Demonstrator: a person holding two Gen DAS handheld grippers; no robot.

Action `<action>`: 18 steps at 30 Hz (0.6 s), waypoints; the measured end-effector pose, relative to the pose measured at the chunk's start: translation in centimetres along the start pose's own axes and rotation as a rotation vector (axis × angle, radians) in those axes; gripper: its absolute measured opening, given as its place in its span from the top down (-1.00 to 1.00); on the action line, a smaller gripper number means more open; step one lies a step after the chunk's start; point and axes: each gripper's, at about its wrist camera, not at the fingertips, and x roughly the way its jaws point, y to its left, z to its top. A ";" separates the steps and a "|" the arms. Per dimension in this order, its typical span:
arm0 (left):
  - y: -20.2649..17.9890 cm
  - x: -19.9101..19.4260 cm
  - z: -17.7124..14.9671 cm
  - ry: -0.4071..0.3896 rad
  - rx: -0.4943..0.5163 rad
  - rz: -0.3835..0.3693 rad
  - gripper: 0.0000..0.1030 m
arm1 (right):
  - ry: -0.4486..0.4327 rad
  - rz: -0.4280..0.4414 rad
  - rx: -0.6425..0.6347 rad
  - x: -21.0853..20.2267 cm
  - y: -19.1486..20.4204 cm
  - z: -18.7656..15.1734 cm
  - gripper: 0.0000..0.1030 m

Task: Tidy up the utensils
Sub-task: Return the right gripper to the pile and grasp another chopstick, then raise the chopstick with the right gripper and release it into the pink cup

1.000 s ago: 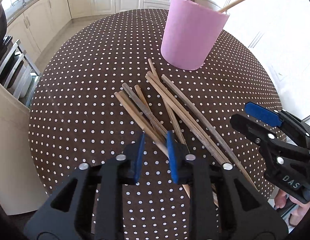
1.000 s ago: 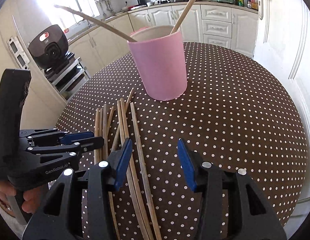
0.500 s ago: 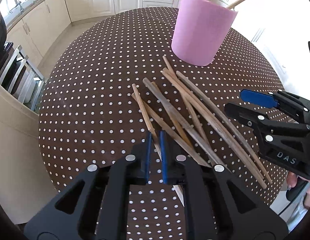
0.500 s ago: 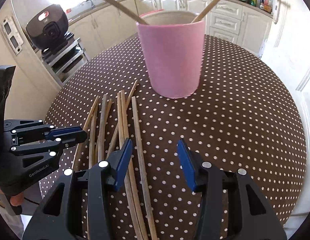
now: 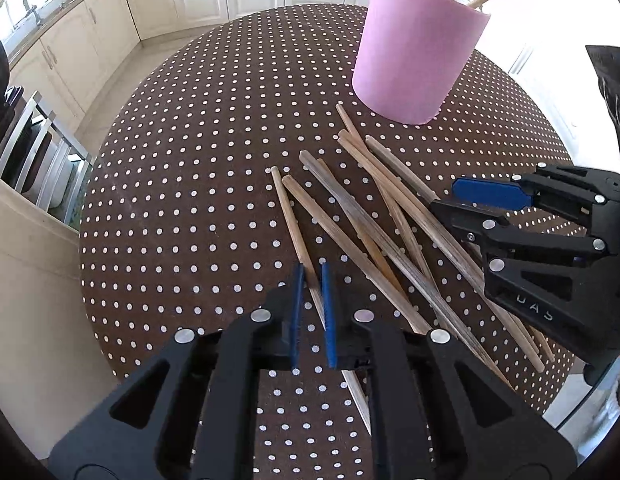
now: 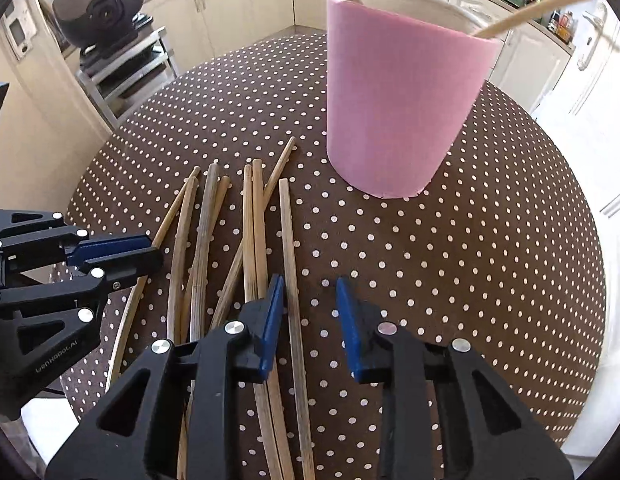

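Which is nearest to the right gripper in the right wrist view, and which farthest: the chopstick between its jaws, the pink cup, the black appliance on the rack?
Measured from the right gripper:
1. Chopstick: between the jaws, beside the left pad.
2. Pink cup: upright on the dotted table, ahead and slightly right.
3. Black appliance: off the table, far upper left.

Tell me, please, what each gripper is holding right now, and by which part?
The left gripper is shut on the leftmost chopstick, near its middle. The right gripper has just been closing around the rightmost chopstick but grips nothing yet.
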 end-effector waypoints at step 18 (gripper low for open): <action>-0.9 -3.1 0.5 -0.096 0.003 -0.007 0.88 | -0.073 -0.009 -0.010 -2.0 0.6 -0.1 0.91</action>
